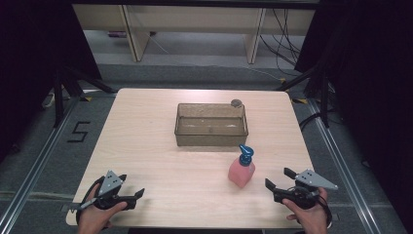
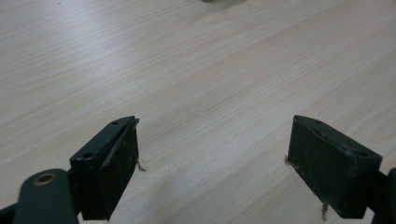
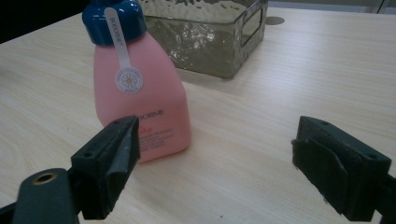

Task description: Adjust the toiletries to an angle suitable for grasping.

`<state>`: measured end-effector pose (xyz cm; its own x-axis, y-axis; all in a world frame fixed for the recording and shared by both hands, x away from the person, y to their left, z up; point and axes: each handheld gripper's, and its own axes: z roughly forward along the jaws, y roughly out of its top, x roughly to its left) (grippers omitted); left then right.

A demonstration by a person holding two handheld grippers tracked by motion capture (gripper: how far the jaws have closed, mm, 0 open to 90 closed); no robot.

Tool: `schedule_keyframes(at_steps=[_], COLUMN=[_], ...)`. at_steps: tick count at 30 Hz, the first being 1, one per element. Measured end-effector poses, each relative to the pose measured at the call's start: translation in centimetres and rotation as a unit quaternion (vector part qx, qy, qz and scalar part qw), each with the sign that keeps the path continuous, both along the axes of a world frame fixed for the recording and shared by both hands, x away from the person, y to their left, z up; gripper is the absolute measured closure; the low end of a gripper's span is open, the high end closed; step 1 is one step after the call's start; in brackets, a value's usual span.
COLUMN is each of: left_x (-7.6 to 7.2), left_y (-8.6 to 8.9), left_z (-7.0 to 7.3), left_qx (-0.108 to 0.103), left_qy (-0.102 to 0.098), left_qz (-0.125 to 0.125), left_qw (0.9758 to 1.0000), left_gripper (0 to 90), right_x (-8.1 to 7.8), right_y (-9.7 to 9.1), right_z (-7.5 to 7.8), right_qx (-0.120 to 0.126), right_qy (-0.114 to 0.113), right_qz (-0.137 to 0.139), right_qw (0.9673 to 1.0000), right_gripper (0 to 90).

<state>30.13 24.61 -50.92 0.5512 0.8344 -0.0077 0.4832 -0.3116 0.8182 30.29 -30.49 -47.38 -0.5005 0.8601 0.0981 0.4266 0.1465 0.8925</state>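
so the right gripper (image 1: 279,180) sits nearest the person's edge of the table (image 1: 146,146), just beside the pink pump bottle (image 1: 242,168) and a bit nearer than it, jaws spread wide with nothing between them. in the right gripper view the bottle (image 3: 140,93) stands upright ahead of the left-hand jaw rather than in the middle of the gap, so my guess is a straight push forward clips the bottle's corner with that jaw and shoves or tips it instead of straddling it. it looks tall for its base with that blue pump head (image 1: 245,153) on top, so a nudge up high could easily topple it. the sides also look smooth and taper toward the top, so a pinch up there might squirt it out of the pads. the left gripper (image 1: 132,187) is well apart from the bottle, off toward the person's left, also open wide and empty, looking at bare wood in the left gripper view, so it's no help steadying anything from there. beyond the bottle sits the clear brownish bin (image 1: 211,125), near it but not touching; if the bottle is meant to go in there, carrying it low risks knocking its base on the near wall. a small round grey thing (image 1: 236,103) sits past the bin's far corner, can't tell what it is.
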Motion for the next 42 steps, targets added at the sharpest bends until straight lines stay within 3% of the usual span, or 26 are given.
schedule_keyframes(at_steps=[3,5,7,8,9,12,13,14,16,17,18,20,21,22,27,31,33,34,35,38,41,42], left_x=[0.0,0.0,0.1,0.0,0.0,0.0,0.0,0.0,0.0,0.0,0.0,0.0,0.0,0.0,0.1,0.0,0.0,0.0,0.0,0.0,0.0,0.0], left_y=[0.0,0.0,0.1,0.0,0.0,0.0,0.0,0.0,0.0,0.0,-0.1,-0.1,-0.1,-0.1,0.0,-0.1,-0.1,0.0,0.0,0.0,-0.2,-0.2], left_z=[0.0,0.0,0.0,0.0,0.0,0.0,0.0,0.0,0.0,0.0,0.0,0.0,0.0,0.0,0.0,0.0,0.0,0.0,0.0,0.0,0.0,0.0], left_qx=[-0.001,0.004,0.012,0.003,0.003,0.004,0.003,0.005,0.005,0.004,-0.002,-0.003,-0.004,-0.003,0.004,0.004,0.004,0.004,0.004,0.004,-0.001,-0.001], left_qy=[-0.002,-0.002,0.000,-0.001,-0.001,-0.001,-0.001,0.000,-0.001,-0.001,-0.002,-0.004,-0.004,-0.002,-0.002,-0.002,-0.002,-0.002,-0.002,-0.003,-0.004,-0.004], left_qz=[0.000,-0.001,-0.002,-0.002,-0.001,-0.003,-0.003,-0.003,-0.003,-0.002,0.001,0.000,0.000,0.001,-0.001,0.000,0.000,0.000,0.000,0.000,0.002,0.002], left_qw=[1.0000,1.0000,0.9999,1.0000,1.0000,1.0000,1.0000,1.0000,1.0000,1.0000,1.0000,1.0000,1.0000,1.0000,1.0000,1.0000,1.0000,1.0000,1.0000,1.0000,1.0000,1.0000], left_gripper=[15.9,15.9,15.9,15.9,15.9,15.9,15.9,15.9,15.9,15.9,15.9,15.9,15.9,15.9,15.9,15.9,15.9,15.9,15.9,15.9,15.9,15.9], right_x=[0.2,0.2,0.1,0.3,0.1,0.4,0.3,0.5,0.3,0.4,0.6,0.5,0.7,0.7,1.0,1.1,1.2,1.4,1.5,1.7,1.7,2.1], right_y=[0.2,0.3,0.5,0.5,0.8,1.0,1.2,1.2,1.5,1.6,1.7,1.9,1.9,2.3,2.8,3.2,3.4,3.4,3.7,4.1,4.4,4.5], right_z=[0.1,0.2,0.4,0.4,0.5,0.6,0.6,0.6,0.6,0.8,0.7,0.9,0.9,0.9,1.1,1.0,1.0,1.1,1.2,1.2,1.3,1.2], right_qx=[0.001,0.012,0.005,-0.004,0.007,-0.002,0.001,-0.002,0.008,-0.005,-0.011,-0.006,-0.016,-0.005,-0.007,-0.001,-0.002,-0.011,-0.013,-0.001,0.001,-0.003], right_qy=[-0.017,-0.009,-0.008,-0.022,-0.010,-0.019,-0.009,-0.022,-0.010,-0.011,-0.026,-0.015,-0.026,-0.020,-0.027,-0.017,-0.017,-0.030,-0.024,-0.028,-0.016,-0.031], right_qz=[0.003,0.007,0.009,0.012,0.009,0.020,0.018,0.024,0.023,0.029,0.032,0.035,0.037,0.036,0.049,0.052,0.055,0.061,0.064,0.064,0.063,0.067], right_qw=[0.9999,0.9999,0.9999,0.9997,0.9999,0.9996,0.9998,0.9995,0.9997,0.9995,0.9991,0.9993,0.9988,0.9991,0.9984,0.9985,0.9983,0.9977,0.9976,0.9976,0.9979,0.9973], right_gripper=[15.9,16.0,16.3,16.5,16.6,16.6,16.6,16.6,16.6,17.0,17.1,17.3,17.5,17.9,19.0,19.3,19.6,19.6,20.0,20.6,21.5,21.7])
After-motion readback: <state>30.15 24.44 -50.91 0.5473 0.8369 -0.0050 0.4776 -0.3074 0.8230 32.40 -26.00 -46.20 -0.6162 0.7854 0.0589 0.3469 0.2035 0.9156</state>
